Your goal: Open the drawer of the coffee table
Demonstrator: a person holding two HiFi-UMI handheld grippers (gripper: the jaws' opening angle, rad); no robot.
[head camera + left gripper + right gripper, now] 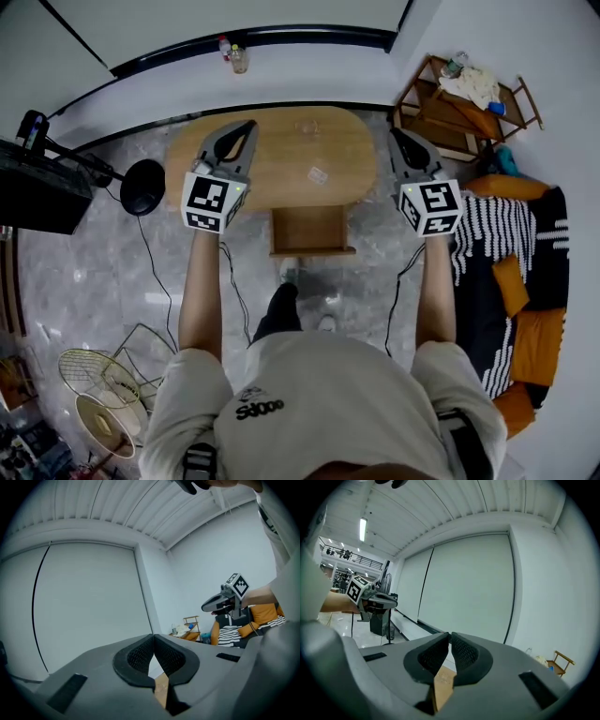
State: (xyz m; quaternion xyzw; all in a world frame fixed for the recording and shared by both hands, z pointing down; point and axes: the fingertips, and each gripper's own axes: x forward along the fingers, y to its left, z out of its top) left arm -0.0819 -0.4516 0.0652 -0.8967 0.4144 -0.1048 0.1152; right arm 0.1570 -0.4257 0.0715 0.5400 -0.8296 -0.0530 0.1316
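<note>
The grey marble floor spread under me, with the orange and striped sofa along its right side. The oval wooden counter lay ahead, and its drawer stood pulled out from the middle of the near edge, toward my feet. I held my left tool over the counter's left end and my right tool by its right end, both pointing away from me. Each tool was clenched, its pads meeting at the tips with nothing between them. A small pale card lay on the counter, just beyond the drawer.
</note>
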